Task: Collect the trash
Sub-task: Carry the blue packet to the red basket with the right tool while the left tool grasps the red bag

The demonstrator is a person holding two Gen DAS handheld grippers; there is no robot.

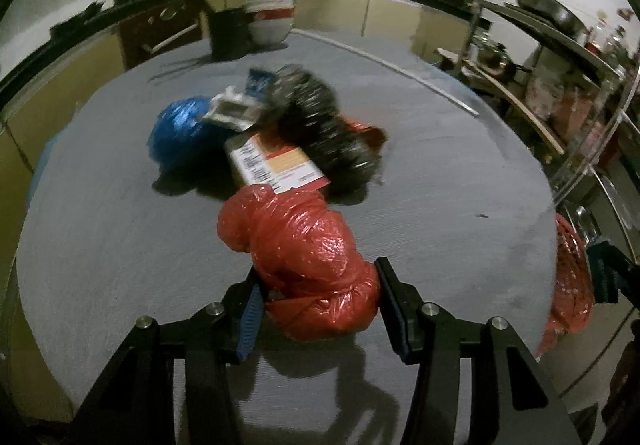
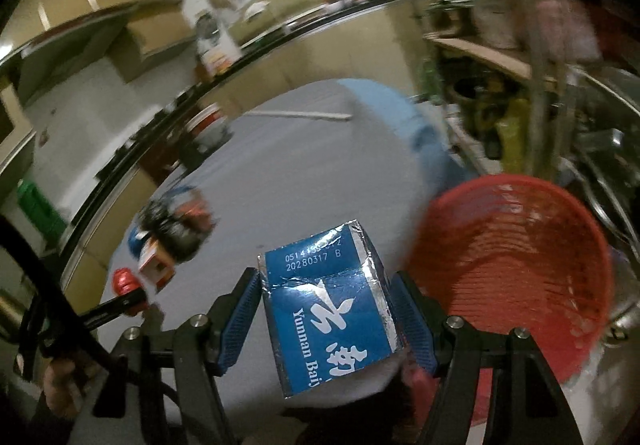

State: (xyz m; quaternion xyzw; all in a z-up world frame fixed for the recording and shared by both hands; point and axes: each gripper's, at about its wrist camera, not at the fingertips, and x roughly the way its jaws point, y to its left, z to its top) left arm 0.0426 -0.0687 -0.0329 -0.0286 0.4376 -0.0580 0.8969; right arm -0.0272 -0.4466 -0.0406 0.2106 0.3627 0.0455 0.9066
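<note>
In the left wrist view my left gripper (image 1: pixel 318 277) is shut on a crumpled red plastic bag (image 1: pixel 308 257) that rests on the grey floor. Behind it lies a trash pile: an orange and white carton (image 1: pixel 276 165), a dark crumpled bag (image 1: pixel 320 125), a blue bag (image 1: pixel 180 129) and a small white box (image 1: pixel 232 111). In the right wrist view my right gripper (image 2: pixel 326 285) is shut on a blue and silver carton (image 2: pixel 332 309), held above the floor beside a red mesh basket (image 2: pixel 516 277). The left gripper holding the red bag (image 2: pixel 124 283) shows at lower left.
A black bin (image 1: pixel 228 33) and a white and red bucket (image 1: pixel 272 25) stand by the far cabinets. Metal shelves with pots (image 1: pixel 560 45) line the right side. The red basket's edge (image 1: pixel 568 277) shows at the right. A white strip (image 1: pixel 404 69) lies on the floor.
</note>
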